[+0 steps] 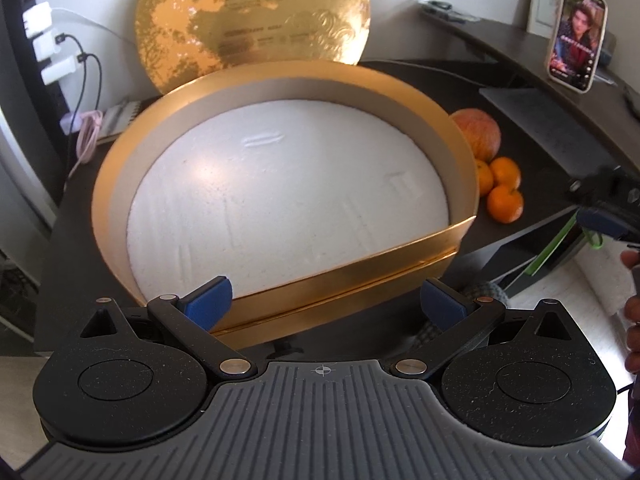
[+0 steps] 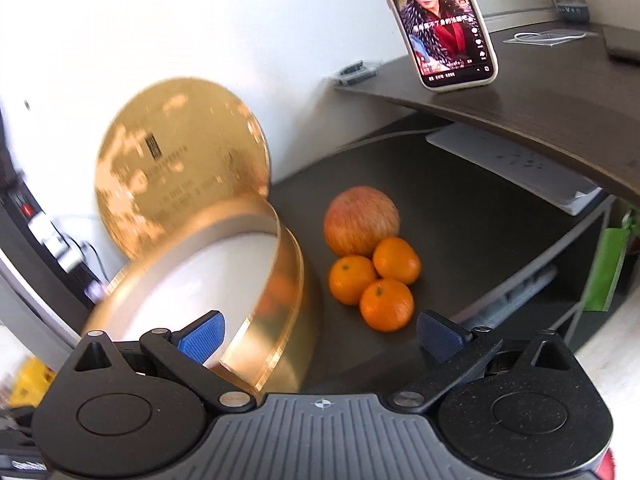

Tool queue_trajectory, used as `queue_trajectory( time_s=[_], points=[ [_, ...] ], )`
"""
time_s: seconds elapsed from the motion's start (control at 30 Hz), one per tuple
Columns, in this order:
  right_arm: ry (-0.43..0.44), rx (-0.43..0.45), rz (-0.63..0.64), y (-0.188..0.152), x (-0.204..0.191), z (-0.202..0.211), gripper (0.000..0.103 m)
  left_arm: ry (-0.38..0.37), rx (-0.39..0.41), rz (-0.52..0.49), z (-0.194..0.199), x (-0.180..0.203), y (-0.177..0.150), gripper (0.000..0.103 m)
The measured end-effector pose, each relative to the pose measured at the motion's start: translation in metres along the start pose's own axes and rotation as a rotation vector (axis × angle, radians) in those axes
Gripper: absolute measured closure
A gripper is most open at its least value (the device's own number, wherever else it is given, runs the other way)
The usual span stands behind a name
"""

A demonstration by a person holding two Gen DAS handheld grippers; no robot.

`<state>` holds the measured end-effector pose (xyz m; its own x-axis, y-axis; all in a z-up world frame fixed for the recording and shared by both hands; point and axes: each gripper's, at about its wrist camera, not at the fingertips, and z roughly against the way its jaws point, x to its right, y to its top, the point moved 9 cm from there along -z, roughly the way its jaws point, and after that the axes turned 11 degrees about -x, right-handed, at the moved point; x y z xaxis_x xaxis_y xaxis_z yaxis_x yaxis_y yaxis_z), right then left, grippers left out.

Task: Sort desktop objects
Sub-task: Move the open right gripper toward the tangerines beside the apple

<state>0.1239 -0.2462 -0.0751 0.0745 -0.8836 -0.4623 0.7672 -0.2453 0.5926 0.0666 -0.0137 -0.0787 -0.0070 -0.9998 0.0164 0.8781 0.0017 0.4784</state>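
The left gripper (image 1: 326, 300) and the right gripper (image 2: 320, 336) both hold their blue-padded fingers (image 1: 210, 298) spread wide, gripping nothing.

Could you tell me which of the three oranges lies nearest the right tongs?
The front orange, lowest in the right wrist view. The other two oranges sit behind it, against the apple.

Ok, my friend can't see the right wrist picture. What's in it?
An open gripper points at an apple and three mandarins on a dark desk, beside an open round gold box. Its lid leans on the wall; a phone stands on a shelf.
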Motion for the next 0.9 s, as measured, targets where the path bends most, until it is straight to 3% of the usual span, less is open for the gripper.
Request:
queue_trajectory(
  time_s=[0.07, 0.17, 0.3, 0.43, 0.53, 0.67, 0.9],
  points=[
    [0.012, 0.029, 0.004, 0.003, 0.0, 0.001, 0.0, -0.005, 0.006, 0.005, -0.001, 0.0, 0.002, 0.0],
    [-0.029, 0.044, 0.032, 0.005, 0.002, -0.002, 0.0, -0.028, 0.04, 0.014, 0.0, 0.001, 0.006, 0.0],
    [-0.11, 0.035, 0.078, 0.007, 0.009, -0.01, 0.0, -0.005, 0.113, 0.0, 0.003, 0.004, 0.012, 0.0],
    [-0.181, 0.008, 0.148, 0.005, 0.015, -0.019, 0.0, -0.029, 0.05, -0.071, -0.007, 0.015, 0.013, 0.0],
    [-0.218, 0.003, 0.175, 0.004, 0.017, -0.025, 0.0, -0.034, 0.074, -0.091, -0.006, 0.019, 0.017, 0.0],
    [-0.234, -0.01, 0.178, 0.004, 0.021, -0.032, 0.001, 0.022, 0.088, -0.115, -0.005, 0.019, 0.026, 0.0],
    [-0.257, -0.034, 0.183, 0.004, 0.026, -0.046, 0.001, 0.007, 0.055, -0.053, -0.018, 0.011, 0.031, 0.005]
  ],
)
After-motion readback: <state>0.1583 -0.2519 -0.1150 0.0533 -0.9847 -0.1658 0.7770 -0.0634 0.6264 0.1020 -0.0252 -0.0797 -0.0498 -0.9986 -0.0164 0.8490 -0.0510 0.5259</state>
